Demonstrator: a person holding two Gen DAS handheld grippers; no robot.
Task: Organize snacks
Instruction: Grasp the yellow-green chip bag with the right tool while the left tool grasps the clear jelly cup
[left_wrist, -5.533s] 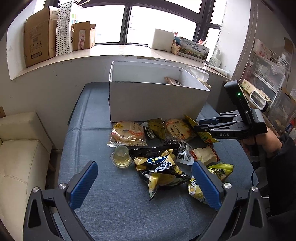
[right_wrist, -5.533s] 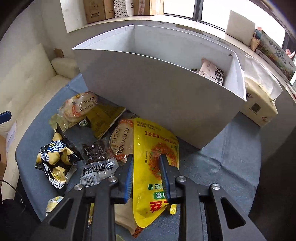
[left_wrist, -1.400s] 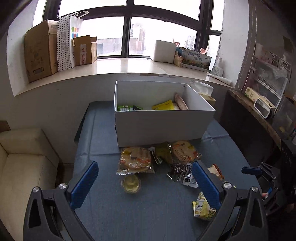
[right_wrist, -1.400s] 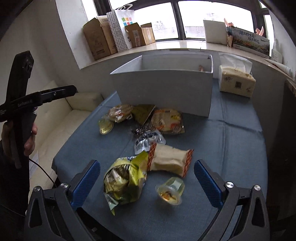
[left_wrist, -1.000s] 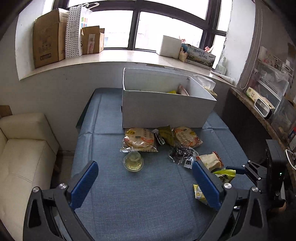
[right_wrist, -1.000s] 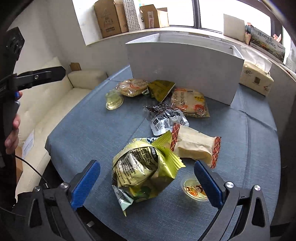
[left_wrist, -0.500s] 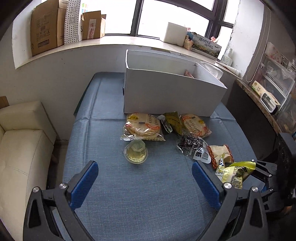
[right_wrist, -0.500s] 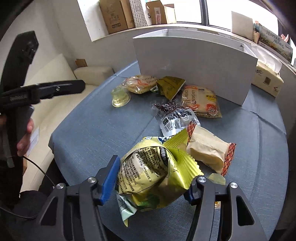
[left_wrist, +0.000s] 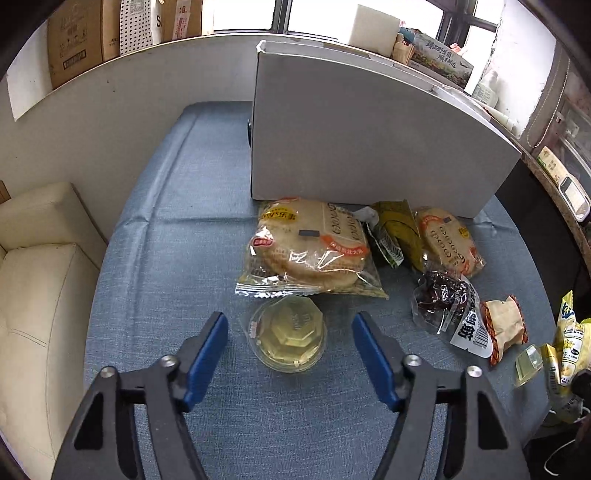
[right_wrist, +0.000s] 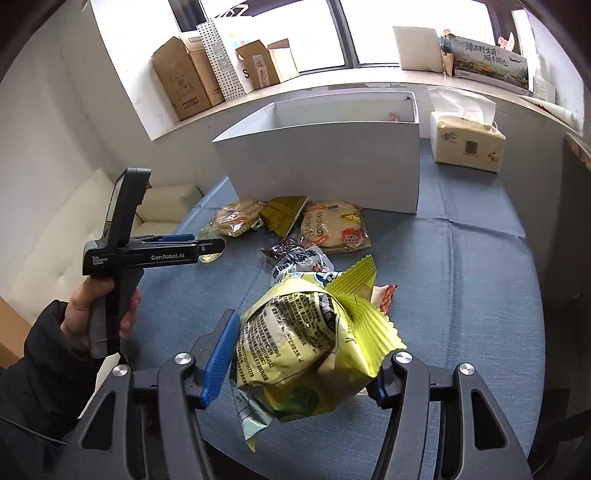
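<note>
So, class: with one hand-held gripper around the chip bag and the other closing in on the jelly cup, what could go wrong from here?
1. The right hand-held gripper squeezes the puffy yellow chip bag; it could crush the chips or slip.
2. The left hand-held gripper straddles the round jelly cup, open; the smooth cup may squirt out.
3. The cup touches the wrapped flatbread, which could get dragged along.

Blue-clothed tabletop (right_wrist: 476, 266). Far right on it, a tissue pack (right_wrist: 467, 142). Beyond, on the windowsill (right_wrist: 332, 86), brown cardboard boxes (right_wrist: 184, 79) and a dotted paper bag (right_wrist: 221, 55). Left, a cream sofa (left_wrist: 40, 288).
</note>
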